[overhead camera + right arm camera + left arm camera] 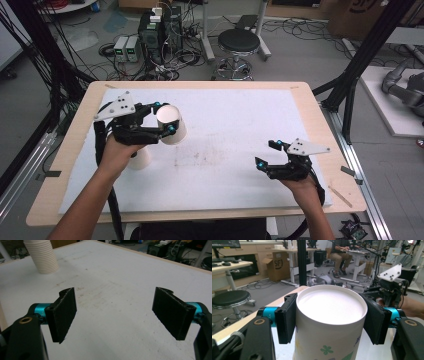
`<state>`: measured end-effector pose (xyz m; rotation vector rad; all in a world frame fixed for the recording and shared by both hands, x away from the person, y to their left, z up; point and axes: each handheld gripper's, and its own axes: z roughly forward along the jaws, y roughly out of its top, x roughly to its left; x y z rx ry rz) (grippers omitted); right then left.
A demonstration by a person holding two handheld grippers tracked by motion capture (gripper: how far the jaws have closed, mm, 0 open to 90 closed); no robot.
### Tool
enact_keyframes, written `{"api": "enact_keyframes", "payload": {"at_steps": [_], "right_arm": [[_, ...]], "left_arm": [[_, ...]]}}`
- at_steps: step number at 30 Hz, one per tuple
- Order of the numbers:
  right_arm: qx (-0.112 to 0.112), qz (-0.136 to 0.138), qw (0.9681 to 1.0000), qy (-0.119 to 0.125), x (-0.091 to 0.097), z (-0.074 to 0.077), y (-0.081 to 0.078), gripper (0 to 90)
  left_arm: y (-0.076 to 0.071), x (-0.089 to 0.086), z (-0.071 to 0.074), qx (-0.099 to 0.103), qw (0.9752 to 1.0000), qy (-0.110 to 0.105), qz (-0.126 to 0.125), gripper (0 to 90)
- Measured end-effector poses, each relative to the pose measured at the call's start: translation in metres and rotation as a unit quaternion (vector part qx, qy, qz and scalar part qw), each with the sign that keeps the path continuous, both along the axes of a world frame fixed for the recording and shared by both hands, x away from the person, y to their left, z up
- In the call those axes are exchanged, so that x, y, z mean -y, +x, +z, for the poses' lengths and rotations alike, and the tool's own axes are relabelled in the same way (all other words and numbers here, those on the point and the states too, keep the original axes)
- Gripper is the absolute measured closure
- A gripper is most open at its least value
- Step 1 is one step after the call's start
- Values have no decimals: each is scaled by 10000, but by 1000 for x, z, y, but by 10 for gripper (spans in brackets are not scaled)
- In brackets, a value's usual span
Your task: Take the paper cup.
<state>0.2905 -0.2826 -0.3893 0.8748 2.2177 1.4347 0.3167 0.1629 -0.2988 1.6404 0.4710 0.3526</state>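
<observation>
My left gripper (163,117) has a paper cup (171,124) clamped; my right gripper (268,153) is spread wide with nothing in it.

The cup is white with small flower prints low on its side, seen in my left gripper view, and my jaws press its rim from both sides, holding it tipped above the white mat (225,150) at the table's left. A stack of cups (42,256) stands on the mat just under my left hand (117,152). My right gripper hovers low near the mat's right front, well apart.
</observation>
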Motion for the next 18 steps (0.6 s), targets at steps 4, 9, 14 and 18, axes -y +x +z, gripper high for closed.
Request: {"api": "enact_keyframes", "payload": {"at_steps": [4, 9, 14, 18], "right_arm": [[-42, 212, 9998, -27, -7, 2, 7, 187], [-146, 466, 9988, 74, -18, 7, 18, 188], [-80, 679, 9977, -14, -34, 11, 26, 188], [-67, 747, 9972, 6, -41, 11, 27, 188]], "left_arm": [[4, 8, -12, -68, 9999, -47, -126, 350], [6, 18, -28, -45, 9994, -74, -323, 349], [7, 27, -45, -71, 9991, 53, -417, 349], [10, 31, -54, -173, 9988, 129, -432, 349]]}}
